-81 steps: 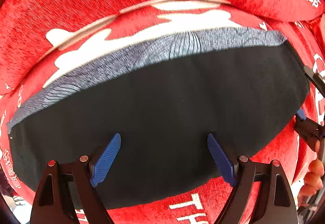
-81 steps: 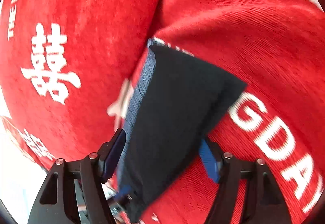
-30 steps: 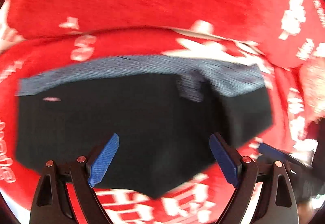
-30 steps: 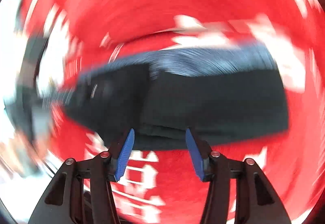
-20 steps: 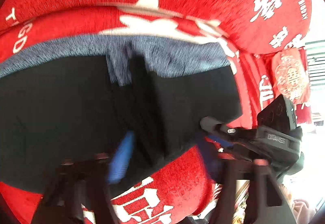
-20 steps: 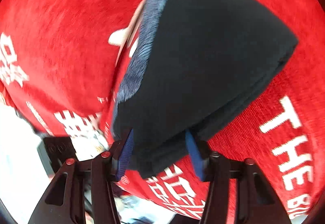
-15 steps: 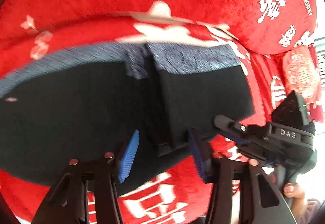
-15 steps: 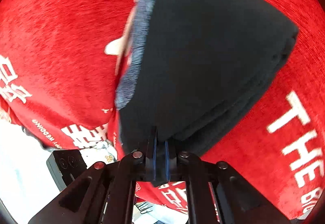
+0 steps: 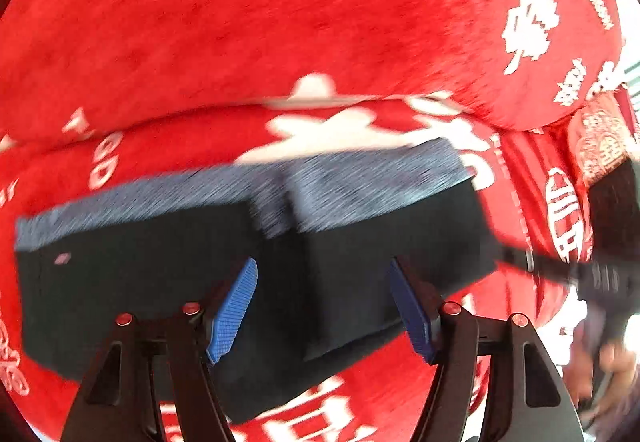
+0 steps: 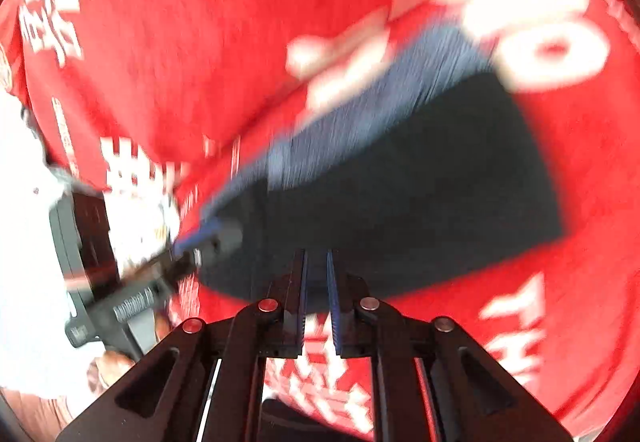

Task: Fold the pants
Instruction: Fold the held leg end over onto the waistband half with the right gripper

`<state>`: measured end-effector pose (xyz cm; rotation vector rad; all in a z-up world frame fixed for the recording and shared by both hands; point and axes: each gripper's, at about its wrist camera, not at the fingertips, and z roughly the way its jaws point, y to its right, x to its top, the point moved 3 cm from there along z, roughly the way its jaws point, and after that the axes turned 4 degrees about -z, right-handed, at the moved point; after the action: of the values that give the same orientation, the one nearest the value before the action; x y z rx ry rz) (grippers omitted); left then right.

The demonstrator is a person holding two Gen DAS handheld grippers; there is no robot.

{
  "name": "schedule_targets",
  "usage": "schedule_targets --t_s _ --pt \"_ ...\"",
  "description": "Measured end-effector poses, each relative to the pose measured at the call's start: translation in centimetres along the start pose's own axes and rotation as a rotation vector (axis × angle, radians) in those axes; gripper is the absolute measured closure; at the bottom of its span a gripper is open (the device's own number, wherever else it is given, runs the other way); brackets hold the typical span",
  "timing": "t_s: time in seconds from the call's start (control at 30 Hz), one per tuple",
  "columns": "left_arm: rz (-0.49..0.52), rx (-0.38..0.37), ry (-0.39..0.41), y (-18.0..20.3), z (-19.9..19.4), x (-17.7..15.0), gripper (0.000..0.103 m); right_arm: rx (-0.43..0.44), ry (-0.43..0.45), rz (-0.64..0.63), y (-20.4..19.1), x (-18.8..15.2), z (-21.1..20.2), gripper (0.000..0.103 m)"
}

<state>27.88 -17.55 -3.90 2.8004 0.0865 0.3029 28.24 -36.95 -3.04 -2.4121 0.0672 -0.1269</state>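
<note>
Left wrist view: black pants (image 9: 168, 262) with grey waistband, folded, lying on red printed cover (image 9: 240, 21); left tongs (image 9: 322, 306) spread over near edge; right tongs (image 10: 316, 282) nearly pressed together at hem, grip on cloth unclear.

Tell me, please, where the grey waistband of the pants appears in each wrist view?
Left wrist: waistband, a grey strip along the top edge of the dark pants, centre.
Right wrist: waistband, a blurred diagonal strip, centre to upper right.
Shared landmark: red cover with white lettering.
</note>
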Motion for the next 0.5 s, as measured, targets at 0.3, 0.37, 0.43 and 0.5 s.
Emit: schedule_targets --t_s 0.3,0.37,0.43,0.5 --pt "0.039 0.066 -0.086 2.0 7.8 -0.1 0.034 -0.144 -0.065 0.003 5.3 7.7 6.8 0.09" --pt "0.053 0.046 -0.062 1.5 7.2 -1.3 0.034 -0.164 -0.045 -0.046 4.4 6.8 7.4 0.09" --pt "0.098 0.064 -0.08 1.5 6.6 -2.4 0.034 -0.166 -0.086 -0.092 3.0 5.9 8.0 0.091" --pt "0.1 0.09 -0.087 0.9 5.4 -3.2 0.034 -0.133 -0.149 -0.128 1.7 4.4 8.5 0.091"
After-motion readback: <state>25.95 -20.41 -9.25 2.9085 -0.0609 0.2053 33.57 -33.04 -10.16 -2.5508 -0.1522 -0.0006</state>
